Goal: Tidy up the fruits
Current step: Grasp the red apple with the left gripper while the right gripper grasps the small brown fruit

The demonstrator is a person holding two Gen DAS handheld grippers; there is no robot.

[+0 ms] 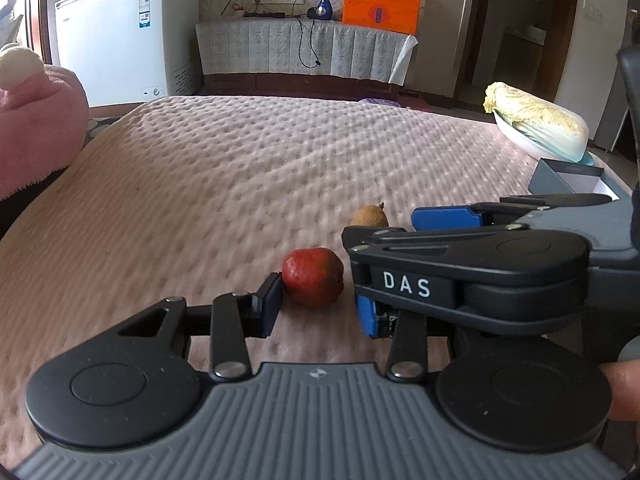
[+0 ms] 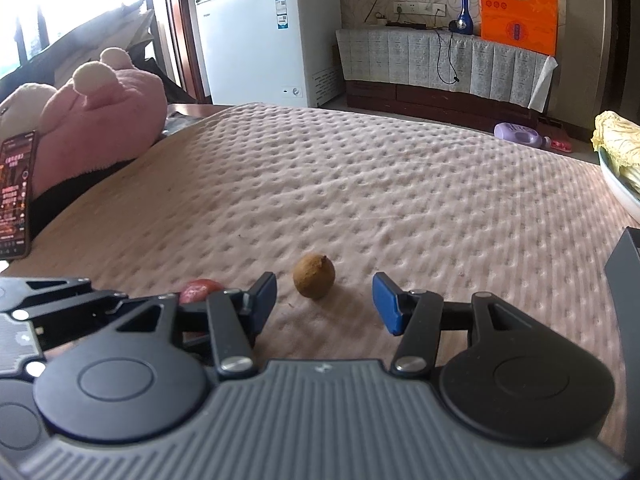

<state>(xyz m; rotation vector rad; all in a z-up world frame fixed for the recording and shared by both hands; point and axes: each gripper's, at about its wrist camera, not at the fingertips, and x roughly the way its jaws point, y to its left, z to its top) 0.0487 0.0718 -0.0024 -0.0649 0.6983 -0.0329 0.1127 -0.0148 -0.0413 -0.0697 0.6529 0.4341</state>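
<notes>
A red fruit (image 1: 313,277) lies on the pink quilted cloth between the fingers of my left gripper (image 1: 320,310), which is open; its left pad touches the fruit or nearly does. A small brown round fruit (image 2: 314,276) lies just ahead of my right gripper (image 2: 324,304), which is open and empty. The brown fruit also shows in the left wrist view (image 1: 370,216), behind the right gripper's body (image 1: 460,268), which crosses over my left gripper's right finger. In the right wrist view the red fruit (image 2: 200,289) peeks out behind the left finger.
A dark open box with a white inside (image 1: 576,182) sits at the right, next to a white plate holding a napa cabbage (image 1: 540,124). A pink plush toy (image 2: 100,120) and a phone (image 2: 16,196) are at the left. A white freezer (image 1: 124,36) stands beyond the table.
</notes>
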